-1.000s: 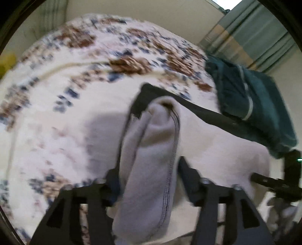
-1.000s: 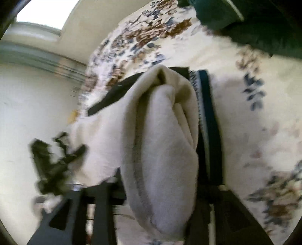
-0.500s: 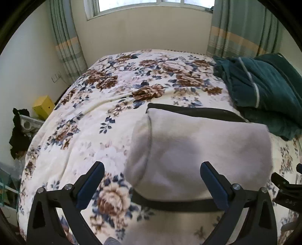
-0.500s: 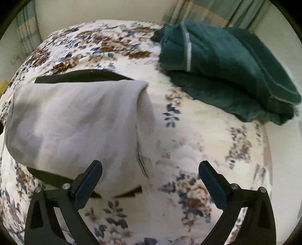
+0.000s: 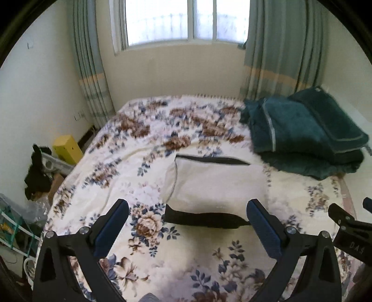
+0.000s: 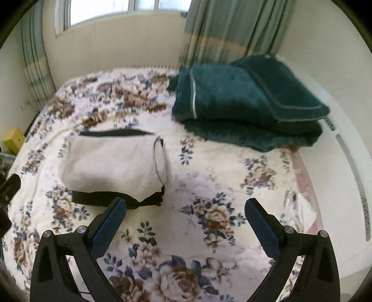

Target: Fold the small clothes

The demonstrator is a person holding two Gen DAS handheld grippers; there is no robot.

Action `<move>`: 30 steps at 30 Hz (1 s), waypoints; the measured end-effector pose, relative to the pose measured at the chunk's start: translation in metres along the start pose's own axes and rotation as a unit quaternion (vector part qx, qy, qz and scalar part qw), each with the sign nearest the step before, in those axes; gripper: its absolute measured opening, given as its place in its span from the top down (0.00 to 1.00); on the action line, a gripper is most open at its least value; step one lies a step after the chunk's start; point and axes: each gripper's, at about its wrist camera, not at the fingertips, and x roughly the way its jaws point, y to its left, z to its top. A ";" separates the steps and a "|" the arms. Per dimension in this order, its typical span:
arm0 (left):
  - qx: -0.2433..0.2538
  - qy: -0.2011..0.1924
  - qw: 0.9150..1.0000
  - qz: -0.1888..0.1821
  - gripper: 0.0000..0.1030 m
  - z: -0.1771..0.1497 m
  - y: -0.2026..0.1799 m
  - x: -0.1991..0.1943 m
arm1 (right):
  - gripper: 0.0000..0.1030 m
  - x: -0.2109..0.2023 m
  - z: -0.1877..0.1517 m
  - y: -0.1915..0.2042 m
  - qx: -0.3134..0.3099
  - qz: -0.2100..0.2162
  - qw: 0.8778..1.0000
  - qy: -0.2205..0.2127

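The garment [image 5: 216, 183] lies folded mid-bed [image 5: 162, 255], both grippers [image 5: 186, 223] [image 6: 186, 220] with jaws released and empty; next calls for another piece.

Daylight is admitted through the window [image 5: 186, 21], which is blown out. The room is evenly lit, with soft shadows. Motion blur is seen on the bed [image 5: 148, 130] and blanket [image 6: 244, 100]. Strong fisheye bending and black vignetting are seen at the corners.
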 end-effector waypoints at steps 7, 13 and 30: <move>-0.001 -0.048 0.999 -0.006 0.00 -0.001 -0.001 -0.117 | 0.00 -0.156 -0.026 -0.042 0.016 0.008 0.998 -0.067; -0.008 -0.078 0.997 -0.009 0.00 -0.010 0.003 -0.195 | 0.00 -0.252 -0.056 -0.067 0.016 0.023 0.994 -0.103; -0.018 -0.112 0.993 -0.004 0.00 -0.039 0.008 -0.290 | 0.00 -0.380 -0.105 -0.086 0.002 0.055 0.986 -0.156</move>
